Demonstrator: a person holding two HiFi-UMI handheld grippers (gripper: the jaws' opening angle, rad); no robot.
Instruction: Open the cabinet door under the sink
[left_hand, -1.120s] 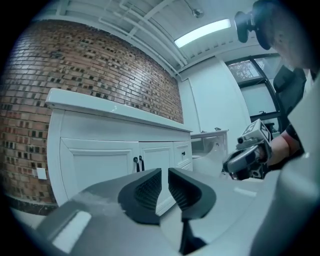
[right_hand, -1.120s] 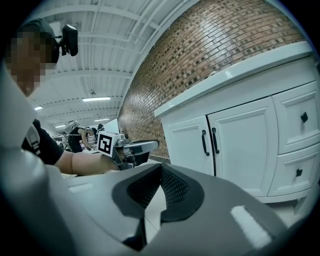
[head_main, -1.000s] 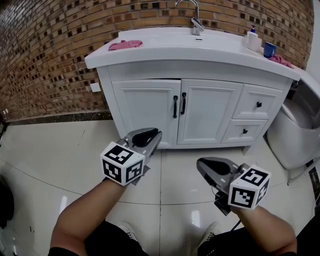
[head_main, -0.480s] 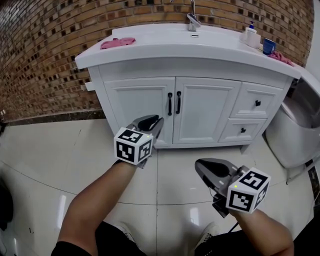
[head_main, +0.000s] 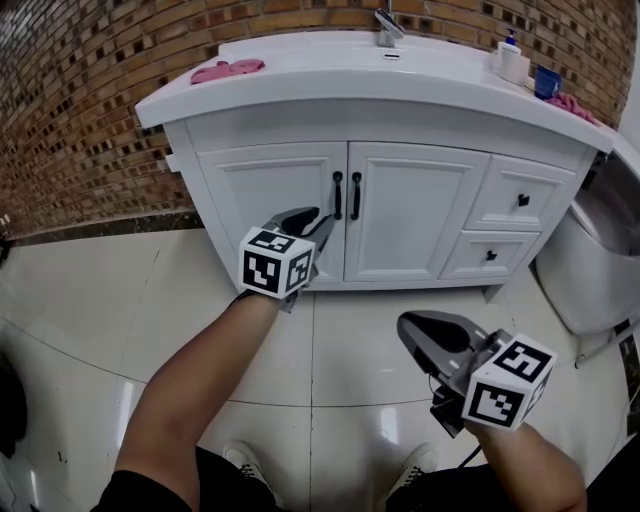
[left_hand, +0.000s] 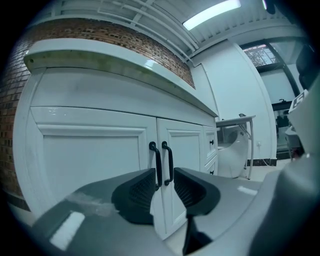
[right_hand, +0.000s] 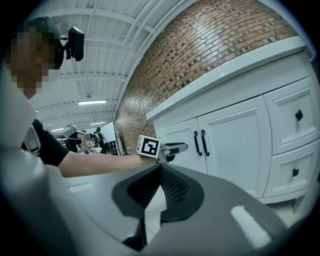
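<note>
The white cabinet under the sink has two doors, the left door (head_main: 270, 215) and the right door (head_main: 410, 220), both shut. Two black handles (head_main: 337, 195) (head_main: 356, 195) stand side by side at the seam. My left gripper (head_main: 316, 222) is just in front of and below them. In the left gripper view its jaws (left_hand: 164, 181) are opening with nothing between the pads, and the handles (left_hand: 158, 165) show through the gap, a little beyond the tips. My right gripper (head_main: 412, 332) hangs back over the floor, shut and empty (right_hand: 160, 176).
Two drawers (head_main: 520, 200) (head_main: 490, 255) sit to the right of the doors. A white toilet (head_main: 600, 270) stands at the far right. A pink cloth (head_main: 225, 70), a faucet (head_main: 388, 25) and small bottles (head_main: 510, 60) are on the countertop. Brick wall behind, glossy tiled floor (head_main: 120, 300).
My left gripper has moved forward and to the right, up to the door handles. The right gripper has stayed about where it was.
</note>
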